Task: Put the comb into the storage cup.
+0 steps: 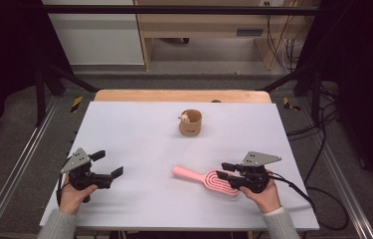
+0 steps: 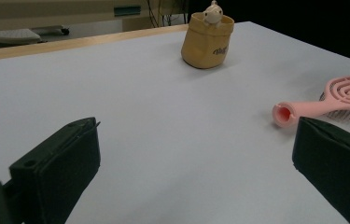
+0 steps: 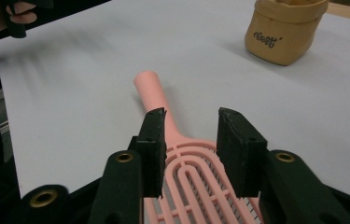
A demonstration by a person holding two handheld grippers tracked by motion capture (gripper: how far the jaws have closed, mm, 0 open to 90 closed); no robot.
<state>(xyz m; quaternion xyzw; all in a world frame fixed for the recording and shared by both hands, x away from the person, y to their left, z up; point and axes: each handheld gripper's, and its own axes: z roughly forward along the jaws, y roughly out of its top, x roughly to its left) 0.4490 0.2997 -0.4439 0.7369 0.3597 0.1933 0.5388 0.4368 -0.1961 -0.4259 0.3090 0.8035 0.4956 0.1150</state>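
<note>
A tan pouch (image 1: 190, 123) with a small figure (image 1: 185, 118) in it stands far off at mid-table (image 1: 124, 129), well clear of my work. The pink brush (image 1: 207, 180) lies near right, handle pointing left and slightly far, head toward my right tongs (image 1: 228, 177), whose jaws straddle its head, not visibly pressing. My left tongs (image 1: 109, 163) gape empty, near left.
</note>
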